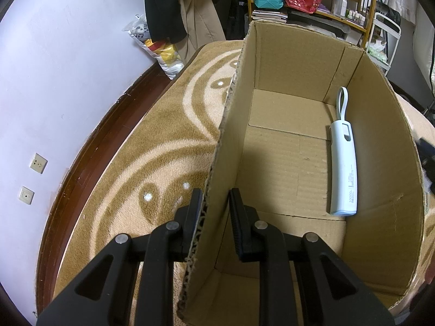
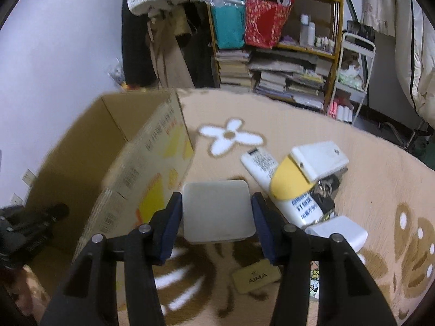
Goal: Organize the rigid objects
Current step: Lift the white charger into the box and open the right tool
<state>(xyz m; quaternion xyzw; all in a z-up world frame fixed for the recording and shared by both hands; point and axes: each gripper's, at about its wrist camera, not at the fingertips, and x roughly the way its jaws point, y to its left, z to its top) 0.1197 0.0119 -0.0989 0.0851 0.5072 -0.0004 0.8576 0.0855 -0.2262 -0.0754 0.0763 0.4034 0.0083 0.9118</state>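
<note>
**Square pad in transit to the box while the left claw steadies the wall**

Right claw [image 2: 216,217] sits nearest its camera, clenched on a flat grey-white square pad [image 2: 216,210], one finger on each side edge, the pad held clear of the patterned rug [image 2: 380,168]. Just beyond it to the right lies the unsorted heap: a white remote [image 2: 259,167], a yellow-capped white bottle [image 2: 292,193], a white block [image 2: 319,159] resting on top, another white piece [image 2: 339,232] nearer, with a gold tag [image 2: 255,275] under the claw. To the left stands the cardboard box [image 2: 152,163], its printed wall close to the pad.

Left claw [image 1: 214,212] straddles the box's near-left wall [image 1: 231,125], one finger outside, one inside; a gap shows on the inner side, so whether it pinches the cardboard cannot be told. Inside, a white power bank [image 1: 344,163] lies along the right wall, the rest of the box floor bare.

Judged from this, the step in hand is carrying the pad to the box. Next, the pad must clear the wall's top edge, then be let go over the bare floor, left of the power bank.
</note>
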